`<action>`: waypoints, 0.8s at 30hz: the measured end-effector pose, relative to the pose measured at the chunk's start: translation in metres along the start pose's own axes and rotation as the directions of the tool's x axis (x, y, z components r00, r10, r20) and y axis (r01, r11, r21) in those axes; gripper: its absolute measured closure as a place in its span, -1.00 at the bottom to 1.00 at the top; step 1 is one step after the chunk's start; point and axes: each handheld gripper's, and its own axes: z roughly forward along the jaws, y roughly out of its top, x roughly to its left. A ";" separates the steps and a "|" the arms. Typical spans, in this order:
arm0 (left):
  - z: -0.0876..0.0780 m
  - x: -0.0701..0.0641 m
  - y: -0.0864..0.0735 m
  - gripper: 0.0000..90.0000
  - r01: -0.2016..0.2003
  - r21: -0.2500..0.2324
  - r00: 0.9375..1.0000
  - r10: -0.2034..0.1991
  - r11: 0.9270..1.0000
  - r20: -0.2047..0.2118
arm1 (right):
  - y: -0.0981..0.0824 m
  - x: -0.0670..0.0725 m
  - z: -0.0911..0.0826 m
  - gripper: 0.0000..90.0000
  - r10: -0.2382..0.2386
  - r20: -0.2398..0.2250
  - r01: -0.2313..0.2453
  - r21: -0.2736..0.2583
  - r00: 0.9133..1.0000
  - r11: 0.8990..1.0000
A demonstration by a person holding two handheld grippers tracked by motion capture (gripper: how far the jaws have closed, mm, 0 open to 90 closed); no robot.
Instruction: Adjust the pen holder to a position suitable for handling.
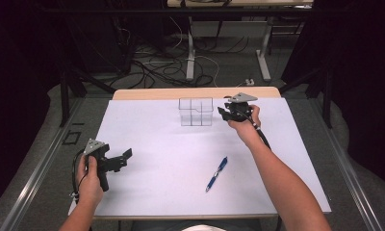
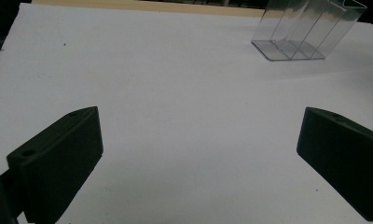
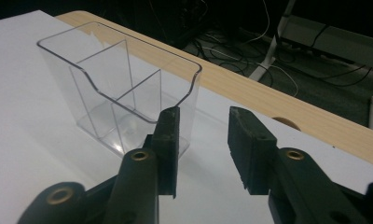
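Right gripper view | clear organizer (image 3: 119,88) just beyond parted fingers (image 3: 168,140), unheld

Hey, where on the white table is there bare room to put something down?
The white table is bare between the left gripper and the clear organizer, and right of the blue pen. It is crowded where the right gripper flanks the organizer.

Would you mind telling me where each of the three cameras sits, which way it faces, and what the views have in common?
High view: above the person's side, looking forward and down on the white table; both forearms, left gripper, right gripper, blue pen.
Left gripper view: rides the left gripper, looking low across the table; jaws wide apart.
Right gripper view: rides the right gripper, facing the table's far wooden edge; jaws parted, nothing between them.
Shared: all three show the clear plastic organizer.
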 end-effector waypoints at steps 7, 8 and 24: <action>-0.002 -0.003 0.003 -1.00 0.012 -0.008 1.000 -0.011 1.000 0.026 | 0.000 0.007 -0.016 0.15 0.022 -0.023 -0.022 -0.025 1.000 0.999; -0.002 -0.003 0.004 -0.99 0.009 -0.005 1.000 -0.009 1.000 0.030 | 0.001 0.008 -0.018 0.11 0.024 -0.029 -0.025 -0.029 0.999 0.999; -0.005 -0.010 0.010 -1.00 0.035 -0.043 0.999 -0.034 0.998 0.031 | 0.003 0.033 -0.067 -0.48 0.072 -0.035 -0.073 -0.039 0.997 0.997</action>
